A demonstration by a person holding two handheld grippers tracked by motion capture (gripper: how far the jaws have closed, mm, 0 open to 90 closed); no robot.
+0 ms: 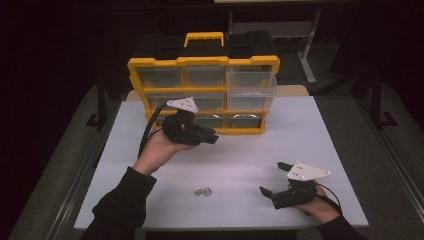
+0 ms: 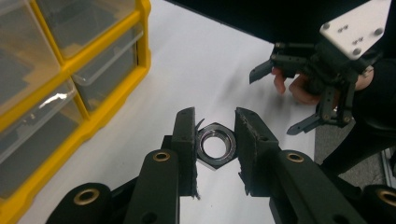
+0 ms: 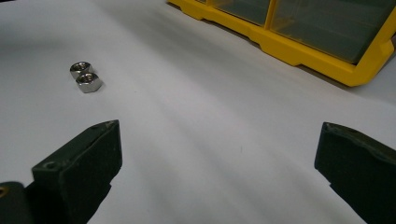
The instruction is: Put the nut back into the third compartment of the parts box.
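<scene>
White tabletop [image 1: 240,150] under dim light, yellow drawer cabinet [image 1: 202,95] at its back. Left gripper [image 2: 215,140] just before the cabinet, fingers clamped on shiny steel hexagonal nut [image 2: 214,144], threaded bore facing up. Right gripper [image 1: 274,179] well apart, fingers spread wide, holding nothing.

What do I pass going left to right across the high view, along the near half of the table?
Left tool shut on a nut → two loose nuts on the table → right tool, open.
</scene>
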